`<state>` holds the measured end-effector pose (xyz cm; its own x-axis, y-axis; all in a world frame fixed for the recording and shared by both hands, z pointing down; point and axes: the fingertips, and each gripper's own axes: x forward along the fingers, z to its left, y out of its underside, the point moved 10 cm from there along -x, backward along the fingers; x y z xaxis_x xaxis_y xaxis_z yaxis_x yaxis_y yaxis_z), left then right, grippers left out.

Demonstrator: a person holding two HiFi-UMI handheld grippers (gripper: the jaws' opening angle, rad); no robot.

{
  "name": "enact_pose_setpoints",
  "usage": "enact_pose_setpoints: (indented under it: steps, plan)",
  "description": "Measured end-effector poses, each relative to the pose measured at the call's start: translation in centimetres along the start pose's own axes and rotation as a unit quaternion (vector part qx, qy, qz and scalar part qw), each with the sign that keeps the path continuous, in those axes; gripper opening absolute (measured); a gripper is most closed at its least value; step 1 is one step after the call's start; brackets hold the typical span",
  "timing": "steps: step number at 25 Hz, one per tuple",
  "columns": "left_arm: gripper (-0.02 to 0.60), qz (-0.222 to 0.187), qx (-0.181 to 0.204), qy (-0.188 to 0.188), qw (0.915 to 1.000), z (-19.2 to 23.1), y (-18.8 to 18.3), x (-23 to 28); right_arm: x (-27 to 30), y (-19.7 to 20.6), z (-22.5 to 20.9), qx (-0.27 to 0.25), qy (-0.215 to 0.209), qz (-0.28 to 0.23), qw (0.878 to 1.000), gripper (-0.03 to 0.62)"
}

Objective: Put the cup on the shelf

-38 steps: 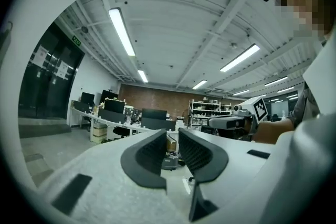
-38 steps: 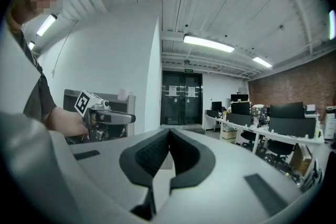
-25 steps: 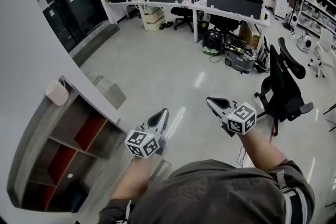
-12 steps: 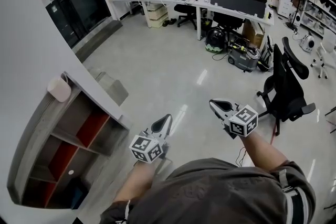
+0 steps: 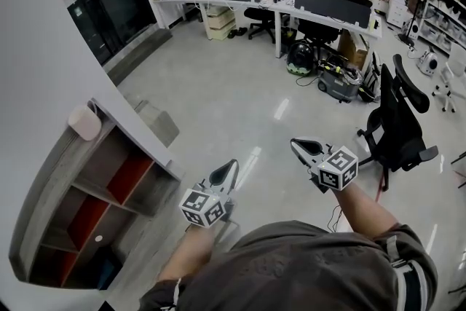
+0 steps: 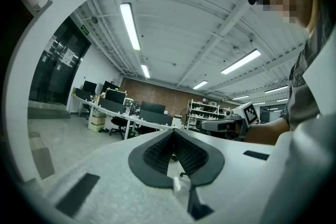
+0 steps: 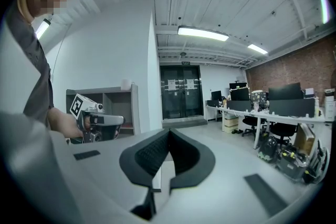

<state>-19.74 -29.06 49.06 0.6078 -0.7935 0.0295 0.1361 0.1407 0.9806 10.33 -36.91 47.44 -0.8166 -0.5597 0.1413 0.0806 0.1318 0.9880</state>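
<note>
In the head view, the cup [image 5: 84, 122] stands upright on the top board of the shelf [image 5: 93, 190], at the end nearest the white wall, well apart from both hands. The left gripper [image 5: 228, 168] sits a little lower and farther from the shelf than a second ago, and the whole view has shifted slightly. The right gripper [image 5: 298, 146] has barely moved. Both point out over the open floor with nothing in them. I judge the placing done and the person to be backing off.

In the left gripper view, the black fingers [image 6: 157, 155] are pressed together at the tips with nothing between them. Beyond them lie the office worktops and the right gripper [image 6: 223, 124].

In the right gripper view, its fingers [image 7: 149, 157] are likewise pressed together and empty. The left gripper [image 7: 100, 121] shows in front of the shelf [image 7: 107, 107], and the cup [image 7: 126, 84] is a small pale shape on its top.
</note>
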Motion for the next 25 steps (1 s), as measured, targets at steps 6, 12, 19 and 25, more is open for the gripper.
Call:
enact_pose_setpoints:
  steps: [6, 12, 19, 25]
  plan:
    - [0.005, -0.001, 0.003, 0.0, 1.0, -0.1, -0.2, -0.07, 0.15, -0.09, 0.15, -0.007, 0.004, 0.007, 1.0, -0.009]
    - [0.005, -0.001, 0.004, 0.001, 1.0, -0.08, 0.0, -0.06, 0.19, -0.2, 0.23, -0.015, 0.005, 0.01, 1.0, -0.011]
    - [0.005, -0.002, 0.004, 0.002, 1.0, -0.12, -0.06, 0.08, 0.21, -0.2, 0.18, -0.015, 0.005, 0.011, 1.0, -0.011]
    - [0.005, -0.001, 0.005, 0.005, 1.0, 0.03, 0.0, 0.42, 0.44, -0.13, -0.13, -0.017, 0.007, 0.01, 1.0, -0.011]
